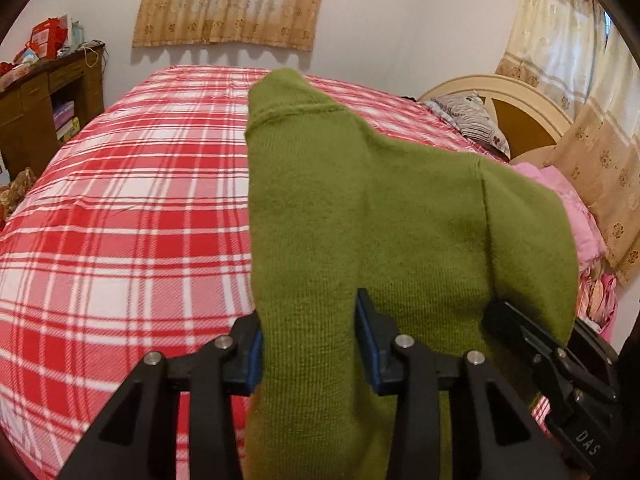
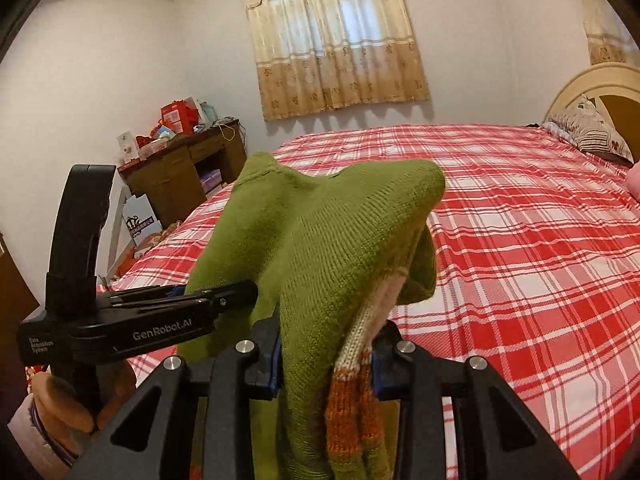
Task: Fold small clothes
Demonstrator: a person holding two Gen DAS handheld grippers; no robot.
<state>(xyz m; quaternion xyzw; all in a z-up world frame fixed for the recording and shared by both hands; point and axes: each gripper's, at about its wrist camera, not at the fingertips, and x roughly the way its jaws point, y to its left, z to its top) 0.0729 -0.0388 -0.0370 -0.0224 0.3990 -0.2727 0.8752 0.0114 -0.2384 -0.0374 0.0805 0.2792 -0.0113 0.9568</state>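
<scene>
The left hand-held gripper is clamped on a fold of the green knitted sweater, its blue pads pressing the cloth from both sides. The right hand-held gripper pinches the same sweater at a band of orange and cream stripes, jaws narrowed on the knit. In the left wrist view the right hand-held gripper shows just right of the sweater, partly behind its edge. The sweater hangs lifted above the bed, its long axis running away from the cameras toward the far wall, one sleeve end pointing up and away. Its lower part drops out of view below the jaws. Beyond the sweater, at the bed's headboard end, lie a pillow and pink cloth, the latter partly cut off.
</scene>
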